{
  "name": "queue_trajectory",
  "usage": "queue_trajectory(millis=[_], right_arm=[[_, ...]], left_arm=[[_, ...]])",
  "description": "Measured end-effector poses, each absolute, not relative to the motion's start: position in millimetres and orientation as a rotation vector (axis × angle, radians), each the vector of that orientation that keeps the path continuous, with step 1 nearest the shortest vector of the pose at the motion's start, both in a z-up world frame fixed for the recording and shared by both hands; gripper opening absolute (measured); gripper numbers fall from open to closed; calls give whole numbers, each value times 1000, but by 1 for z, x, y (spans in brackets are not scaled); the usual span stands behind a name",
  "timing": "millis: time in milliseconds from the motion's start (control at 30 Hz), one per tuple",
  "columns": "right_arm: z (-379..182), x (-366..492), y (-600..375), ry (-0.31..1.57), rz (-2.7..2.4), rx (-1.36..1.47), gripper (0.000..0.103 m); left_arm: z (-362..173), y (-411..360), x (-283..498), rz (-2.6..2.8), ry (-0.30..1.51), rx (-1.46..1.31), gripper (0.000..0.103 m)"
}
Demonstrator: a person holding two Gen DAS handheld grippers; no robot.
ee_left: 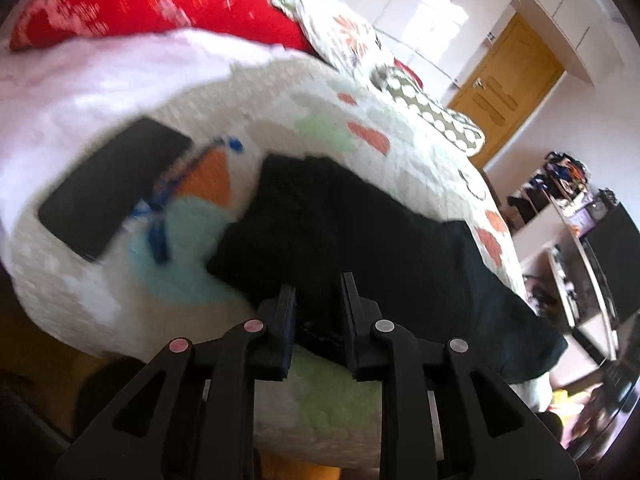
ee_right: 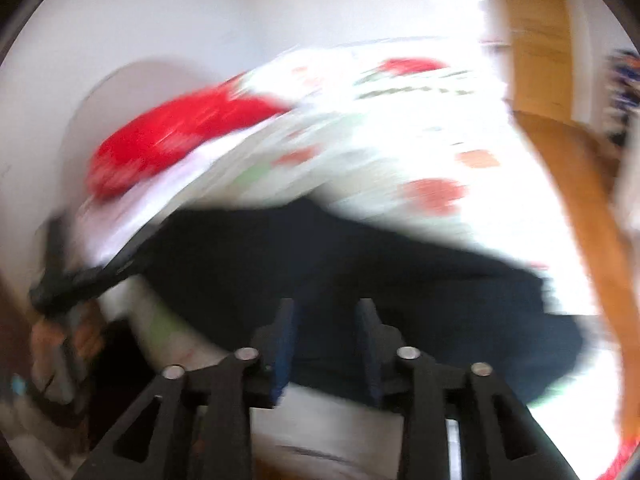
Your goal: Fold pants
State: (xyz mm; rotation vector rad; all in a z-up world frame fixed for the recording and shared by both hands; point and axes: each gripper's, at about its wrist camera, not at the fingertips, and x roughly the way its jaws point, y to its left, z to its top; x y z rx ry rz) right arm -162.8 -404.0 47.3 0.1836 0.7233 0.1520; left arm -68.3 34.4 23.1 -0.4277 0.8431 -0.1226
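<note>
Black pants (ee_left: pixel 360 236) lie across a white patterned bedspread (ee_left: pixel 280 120). My left gripper (ee_left: pixel 318 292) is open, its fingers straddling the near edge of the pants close to the bed's front edge. In the blurred right wrist view the pants (ee_right: pixel 360 264) spread across the bed. My right gripper (ee_right: pixel 326 316) is open with its fingers over the near edge of the pants. The left gripper (ee_right: pixel 60 292) shows at the far left there, at the pants' other end.
A black phone-like slab (ee_left: pixel 112 184) lies on the bed left of the pants. A red pillow (ee_left: pixel 140 0) and patterned pillows (ee_left: pixel 340 28) sit at the head. A wooden door (ee_left: pixel 508 84) and cluttered shelves (ee_left: pixel 560 200) stand to the right.
</note>
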Motion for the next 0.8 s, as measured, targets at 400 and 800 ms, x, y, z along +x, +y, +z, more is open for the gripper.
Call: queue_trajectory(millis=[400,800], right_arm=[[-22,-143,-480,1113,55,293,47],[-25,-113,-506,1027,119,459,36]], left_arm=[[48,-6,-53,-185,803,-369,25],[40,-25,-39,-200,844,-345,25]])
